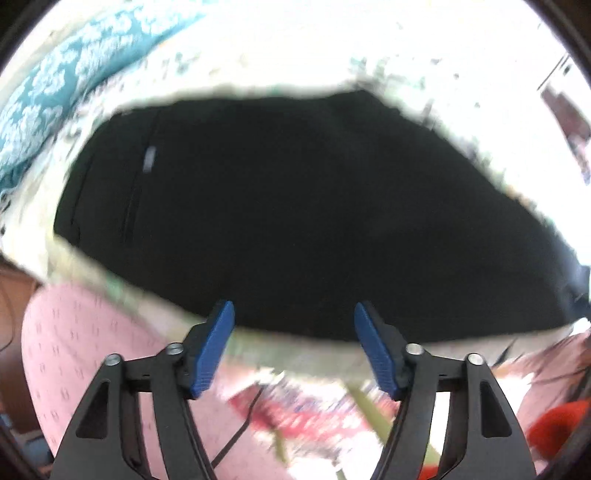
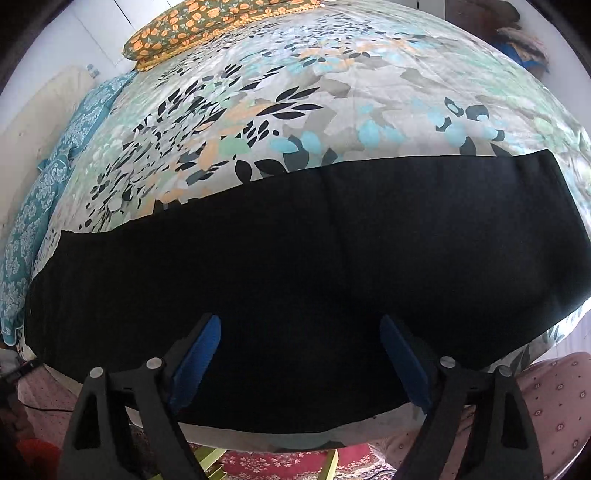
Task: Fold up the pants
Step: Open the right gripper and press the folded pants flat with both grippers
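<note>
Black pants (image 2: 295,266) lie flat across the near edge of a bed, folded lengthwise into one long band. In the left wrist view the pants (image 1: 295,206) show a pocket seam and a small grey tag at the left. My left gripper (image 1: 294,314) hovers open over the near edge of the cloth, with nothing between its blue pads (image 1: 214,347). My right gripper (image 2: 300,328) is open too, pointing down over the middle of the band; its blue pads (image 2: 195,354) stand wide apart and grip nothing.
The bed carries a leaf-patterned sheet (image 2: 295,92). An orange floral pillow (image 2: 192,29) lies at the far end and teal patterned pillows (image 2: 40,192) along the left side. Pink dotted fabric (image 1: 85,350) and a red rug (image 2: 280,461) show below the bed's edge.
</note>
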Demonstrator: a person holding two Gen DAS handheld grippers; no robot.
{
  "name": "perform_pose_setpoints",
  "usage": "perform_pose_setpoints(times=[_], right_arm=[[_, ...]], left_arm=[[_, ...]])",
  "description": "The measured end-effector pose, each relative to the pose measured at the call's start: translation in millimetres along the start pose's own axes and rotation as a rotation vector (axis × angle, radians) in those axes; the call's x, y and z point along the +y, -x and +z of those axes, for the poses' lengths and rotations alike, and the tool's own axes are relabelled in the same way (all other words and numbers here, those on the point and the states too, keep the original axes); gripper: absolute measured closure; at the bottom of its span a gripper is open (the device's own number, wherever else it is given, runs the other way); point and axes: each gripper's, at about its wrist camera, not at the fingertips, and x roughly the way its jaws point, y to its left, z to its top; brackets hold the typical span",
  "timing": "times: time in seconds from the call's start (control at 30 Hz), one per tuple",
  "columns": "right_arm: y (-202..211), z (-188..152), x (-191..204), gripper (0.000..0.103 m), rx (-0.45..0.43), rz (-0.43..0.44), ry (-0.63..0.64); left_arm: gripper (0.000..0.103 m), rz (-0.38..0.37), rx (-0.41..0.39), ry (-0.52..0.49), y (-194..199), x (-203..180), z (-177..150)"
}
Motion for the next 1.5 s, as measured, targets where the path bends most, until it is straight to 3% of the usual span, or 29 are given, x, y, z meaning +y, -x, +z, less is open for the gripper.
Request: perform_pose_setpoints(times=[0.13, 0.23, 0.3, 0.37, 0.43, 0.47, 0.57, 1.5], right_arm=[[-2, 1, 1, 0.006, -0.012, 0.012, -0.006], [-5, 1, 4, 0.001, -0.015, 0.005, 0.009], [-6, 0, 7, 0.0, -0.015, -0.014, 0.024], [-7, -1, 10, 0.0, -0.015, -0.035, 0.041], [-8, -2, 12, 0.0, -0.019, -0.053, 0.057], [-8, -3, 13, 0.0, -0.02, -0.06, 0.063], [-10, -2, 13, 0.0, -0.021, -0.075, 0.065], [-18, 5, 16, 0.0, 0.004, -0.13, 0.035]], left_arm=[[0.01, -0.056, -0.188, -0.011, 12, -6, 54], [0.009, -0.052, -0.276, -0.02, -11, -5, 92], [0.009, 0.018, -0.252, 0.01, -44, 4, 107], [0.009, 0.068, -0.194, 0.067, -69, 24, 97], [0.01, 0.055, -0.19, 0.094, -88, 35, 86], [0.009, 0.059, -0.248, 0.054, -86, 30, 78], [0.007, 0.117, -0.232, 0.006, -88, 16, 82], [0.002, 0.138, -0.257, -0.007, -89, 26, 85]])
